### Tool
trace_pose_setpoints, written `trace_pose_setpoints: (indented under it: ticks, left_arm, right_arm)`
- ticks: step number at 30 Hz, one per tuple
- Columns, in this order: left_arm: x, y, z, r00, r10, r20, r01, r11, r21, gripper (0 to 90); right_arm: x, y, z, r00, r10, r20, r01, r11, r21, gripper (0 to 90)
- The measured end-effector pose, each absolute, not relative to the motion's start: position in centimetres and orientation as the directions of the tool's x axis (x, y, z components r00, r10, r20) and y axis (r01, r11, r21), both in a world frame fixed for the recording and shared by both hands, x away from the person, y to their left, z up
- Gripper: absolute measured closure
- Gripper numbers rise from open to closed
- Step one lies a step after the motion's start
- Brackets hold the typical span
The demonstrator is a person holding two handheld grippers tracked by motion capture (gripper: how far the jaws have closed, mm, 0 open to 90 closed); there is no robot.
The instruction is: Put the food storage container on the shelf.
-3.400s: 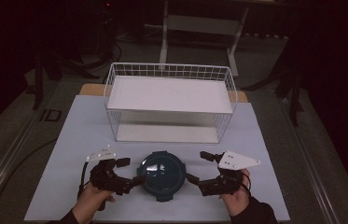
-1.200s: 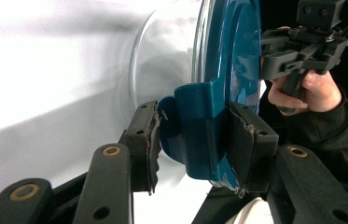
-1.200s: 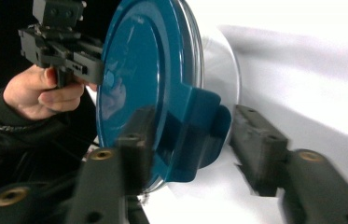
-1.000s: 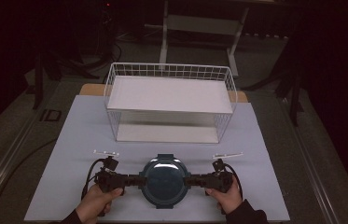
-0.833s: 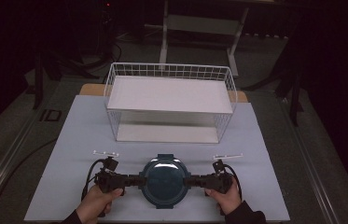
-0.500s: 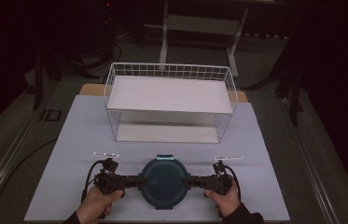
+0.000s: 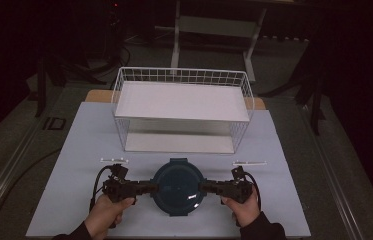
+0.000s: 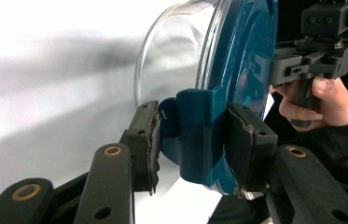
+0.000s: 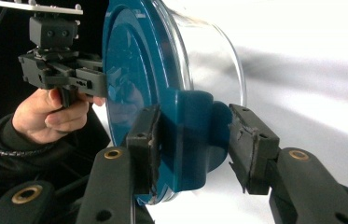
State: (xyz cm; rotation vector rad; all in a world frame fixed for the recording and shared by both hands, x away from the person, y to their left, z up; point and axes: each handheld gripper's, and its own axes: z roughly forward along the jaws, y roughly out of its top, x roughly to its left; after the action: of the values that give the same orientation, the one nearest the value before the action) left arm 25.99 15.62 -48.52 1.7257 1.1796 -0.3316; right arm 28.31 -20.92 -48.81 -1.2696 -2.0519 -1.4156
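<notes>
A round glass container (image 7: pixel 178 186) with a dark teal lid sits at the near middle of the white table top (image 7: pixel 74 145). My left gripper (image 7: pixel 146 188) holds it from the left and my right gripper (image 7: pixel 208 188) from the right. In the left gripper view the gripper (image 8: pixel 192 140) has both pads pressed on the lid's teal side tab (image 8: pixel 199 112), with the clear glass wall (image 8: pixel 176 51) beyond. In the right gripper view the gripper (image 9: pixel 192 140) clamps the opposite tab (image 9: pixel 192 116). Each gripper view also shows the other hand and its gripper across the lid.
A white wire basket (image 7: pixel 181 75) with a white floor stands behind the container, mid-table. The table's near edge lies just under the person's hands (image 7: pixel 105 212). Dark floor and metal stand legs (image 7: pixel 176 30) lie beyond the table.
Both grippers stood open beside the container at first, then closed on its lid tabs. Since a second ago the container has shifted slightly up the image and looks rounder.
</notes>
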Motion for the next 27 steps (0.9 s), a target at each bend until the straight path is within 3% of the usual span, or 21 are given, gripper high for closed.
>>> trace_pose_setpoints:
  ticks: [15,27]
  left_arm:
    - [29.3,14.7,-46.3,0.564,0.563,-0.604,0.748,-0.038,0.663,57.1]
    - [33.2,13.3,-47.6,0.621,0.560,-0.548,0.677,-0.031,0.735,57.0]
  right_arm:
    - [31.1,-21.6,-46.2,-0.597,0.499,0.628,0.754,0.079,0.653,55.9]
    - [34.5,-22.9,-46.7,-0.633,0.527,0.567,0.699,0.072,0.712,55.7]
